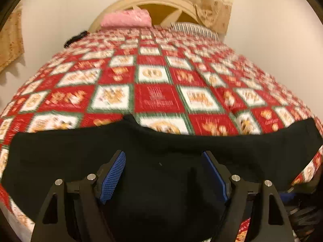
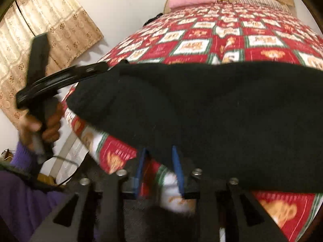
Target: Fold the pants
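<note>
Both tools wear the same kit: left gripper point(image 1: 163, 159) and right gripper point(image 2: 159, 157) have matte black angular arms with triangular cut-outs, round silver screw heads and ribbed blue pads point(image 1: 113, 173). The hand point(image 2: 43, 125) emerges from a purple knitted sleeve point(image 2: 22, 155), with a thin black cable point(image 2: 66, 161) below it.

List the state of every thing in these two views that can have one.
Black pants: lying flat across the near end of the bed, ungripped.
Left gripper: jaws open, over the pants.
Right gripper: jaws open, nothing between them.
Quilt: spread over the bed.
Pink pillow: at the headboard.
</note>
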A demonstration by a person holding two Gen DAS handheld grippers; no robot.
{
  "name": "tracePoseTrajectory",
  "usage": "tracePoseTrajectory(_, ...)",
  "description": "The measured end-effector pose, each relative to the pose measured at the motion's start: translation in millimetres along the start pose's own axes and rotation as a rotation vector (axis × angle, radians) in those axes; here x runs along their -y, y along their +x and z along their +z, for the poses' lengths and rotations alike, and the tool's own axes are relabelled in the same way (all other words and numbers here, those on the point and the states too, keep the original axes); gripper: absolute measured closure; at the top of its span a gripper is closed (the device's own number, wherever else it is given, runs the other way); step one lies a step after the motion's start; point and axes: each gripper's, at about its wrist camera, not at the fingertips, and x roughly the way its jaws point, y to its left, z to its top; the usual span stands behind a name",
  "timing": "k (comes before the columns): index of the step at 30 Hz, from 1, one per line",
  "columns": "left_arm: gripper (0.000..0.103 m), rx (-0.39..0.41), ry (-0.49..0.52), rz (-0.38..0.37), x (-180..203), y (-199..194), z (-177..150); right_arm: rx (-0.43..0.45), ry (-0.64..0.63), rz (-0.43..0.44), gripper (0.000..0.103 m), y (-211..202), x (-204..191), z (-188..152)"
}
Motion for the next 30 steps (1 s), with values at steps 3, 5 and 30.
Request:
tracePoseTrajectory(3,0.024,-0.045,0.002,0.023,1,14,-14,0.004,-0.028,0.000,0.069,-20,1,19)
tracePoseTrajectory(5,0.024,-0.019,0.039,0.048,6,10,-22,0.082,-0.049,-0.039,0.067,-38,6,44)
tracePoseTrajectory(30,0.024,0.007,0.056,-0.135,48,-1,22,0.177,0.067,-0.265,0.071,-46,78,51)
